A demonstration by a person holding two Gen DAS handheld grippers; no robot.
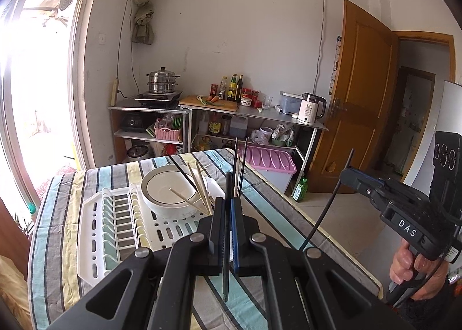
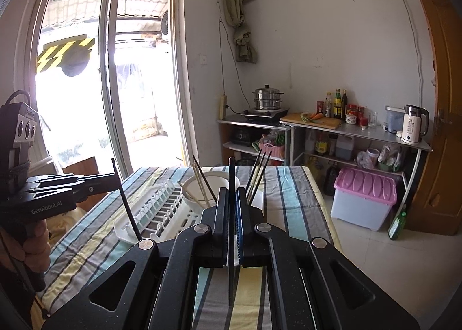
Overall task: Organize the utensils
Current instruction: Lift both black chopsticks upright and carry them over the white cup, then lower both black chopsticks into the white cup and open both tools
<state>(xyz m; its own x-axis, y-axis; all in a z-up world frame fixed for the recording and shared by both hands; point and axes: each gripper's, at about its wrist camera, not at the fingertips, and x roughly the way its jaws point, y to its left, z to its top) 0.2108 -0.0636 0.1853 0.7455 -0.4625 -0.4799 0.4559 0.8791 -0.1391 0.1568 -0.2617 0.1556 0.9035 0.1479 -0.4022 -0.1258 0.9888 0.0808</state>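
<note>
Above the striped table (image 1: 72, 229), the left gripper (image 1: 228, 202) is pinching one black chopstick (image 1: 226, 243) tight between its fingers. Beside it, the right gripper (image 2: 232, 200) is pinching another black chopstick (image 2: 232, 243) the same way. Both sticks point up and down. On the table sits a white dish rack (image 1: 95, 229). A white bowl (image 1: 164, 194) with more chopsticks (image 1: 199, 185) rests on the rack. Behind the bowl, dark chopsticks (image 2: 258, 176) stand up in a holder.

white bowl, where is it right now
The white bowl sits on the white dish rack on the striped table, just beyond the left gripper in its view, chopsticks resting inside.
</note>
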